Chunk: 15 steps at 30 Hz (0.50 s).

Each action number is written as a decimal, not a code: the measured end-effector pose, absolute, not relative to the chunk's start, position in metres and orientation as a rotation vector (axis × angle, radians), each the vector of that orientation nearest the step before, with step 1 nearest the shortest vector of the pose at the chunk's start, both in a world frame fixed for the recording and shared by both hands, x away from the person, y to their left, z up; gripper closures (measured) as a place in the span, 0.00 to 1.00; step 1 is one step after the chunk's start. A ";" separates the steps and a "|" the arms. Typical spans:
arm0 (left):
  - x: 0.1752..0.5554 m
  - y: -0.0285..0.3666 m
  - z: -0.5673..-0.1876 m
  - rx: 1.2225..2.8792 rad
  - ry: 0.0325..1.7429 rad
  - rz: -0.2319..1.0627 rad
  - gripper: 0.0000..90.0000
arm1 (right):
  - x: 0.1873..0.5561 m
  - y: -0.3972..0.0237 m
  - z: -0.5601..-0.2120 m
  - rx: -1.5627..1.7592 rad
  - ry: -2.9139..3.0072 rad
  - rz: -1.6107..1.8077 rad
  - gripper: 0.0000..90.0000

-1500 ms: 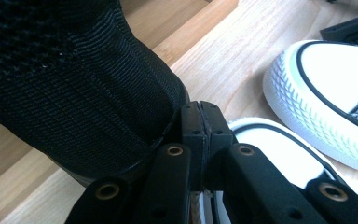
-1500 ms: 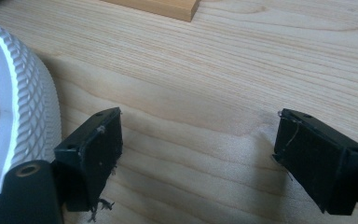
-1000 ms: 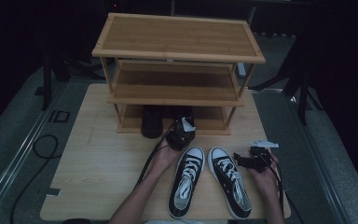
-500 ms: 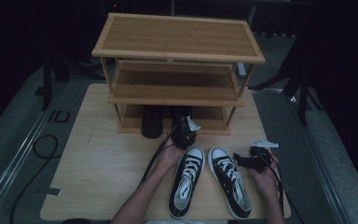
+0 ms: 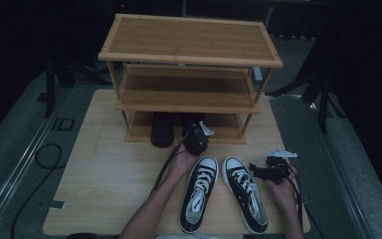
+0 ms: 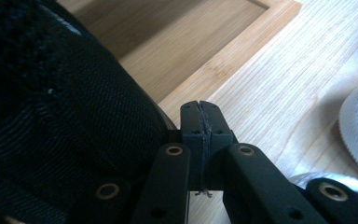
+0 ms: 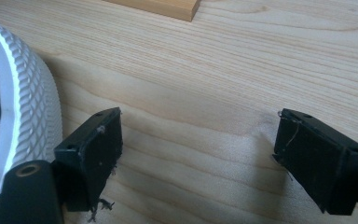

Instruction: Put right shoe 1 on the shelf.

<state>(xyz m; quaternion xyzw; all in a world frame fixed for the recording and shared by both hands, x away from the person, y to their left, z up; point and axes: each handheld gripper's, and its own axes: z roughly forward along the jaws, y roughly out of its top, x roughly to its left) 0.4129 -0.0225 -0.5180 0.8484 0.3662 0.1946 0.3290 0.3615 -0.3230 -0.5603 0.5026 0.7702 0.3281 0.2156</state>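
Dark floor surrounds a pale wooden table (image 5: 104,184), and the letters "ID" are marked on the grey strip at its left edge; no other writing or brand can be read.

Largest on the table is a three-tier bamboo shoe rack (image 5: 189,42) at the far side. On its lowest tier, partly tucked under the middle shelf, sit two black shoes (image 5: 162,130), side by side.

Nearer the person, a pair of black canvas sneakers with white laces and white rubber toe caps lies on the bare wood, toes pointing toward the rack. The left sneaker (image 5: 199,191) and the right sneaker (image 5: 244,191) lie close together, almost touching at the toes and angling apart toward the heels.

The left gripper (image 5: 197,139) sits at the front edge of the rack's lowest tier, just ahead of the left sneaker's toe. In the left gripper view its jaws are pressed flat together with nothing between them, right beside the black mesh side of a shoe (image 6: 65,121); whether they touch it cannot be told.

The right gripper (image 5: 258,172) rests just beside the right sneaker's toe. In the right gripper view its jaws stand wide apart over bare wood, the sneaker's ribbed white toe cap (image 7: 23,102) next to one jaw.
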 end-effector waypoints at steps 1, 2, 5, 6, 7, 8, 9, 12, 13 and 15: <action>0.413 -0.021 -0.518 2.216 0.964 0.505 1.00 | 0.361 -0.323 -0.560 1.394 2.135 0.910 0.17; 0.412 -0.019 -0.518 2.211 0.972 0.507 1.00 | 0.361 -0.323 -0.560 1.393 2.135 0.910 0.17; 0.412 -0.012 -0.518 2.210 0.983 0.513 1.00 | 0.361 -0.323 -0.560 1.394 2.135 0.910 0.17; 0.412 -0.010 -0.518 2.210 0.987 0.512 1.00 | 0.361 -0.323 -0.560 1.394 2.135 0.910 0.17; 0.412 -0.009 -0.518 2.204 0.997 0.511 1.00 | 0.361 -0.323 -0.560 1.394 2.135 0.910 0.17; 0.411 -0.006 -0.518 2.207 0.997 0.510 1.00 | 0.361 -0.323 -0.560 1.394 2.135 0.910 0.17; 0.410 -0.004 -0.517 2.205 0.997 0.504 1.00 | 0.361 -0.323 -0.560 1.394 2.135 0.910 0.17; 0.401 0.007 -0.513 2.190 0.984 0.476 0.99 | 0.361 -0.323 -0.560 1.393 2.136 0.910 0.17; 0.397 0.012 -0.511 2.188 0.983 0.476 0.99 | 0.361 -0.323 -0.560 1.396 2.134 0.911 0.17; 0.388 0.026 -0.506 2.171 0.979 0.476 0.99 | 0.361 -0.323 -0.560 1.397 2.134 0.911 0.17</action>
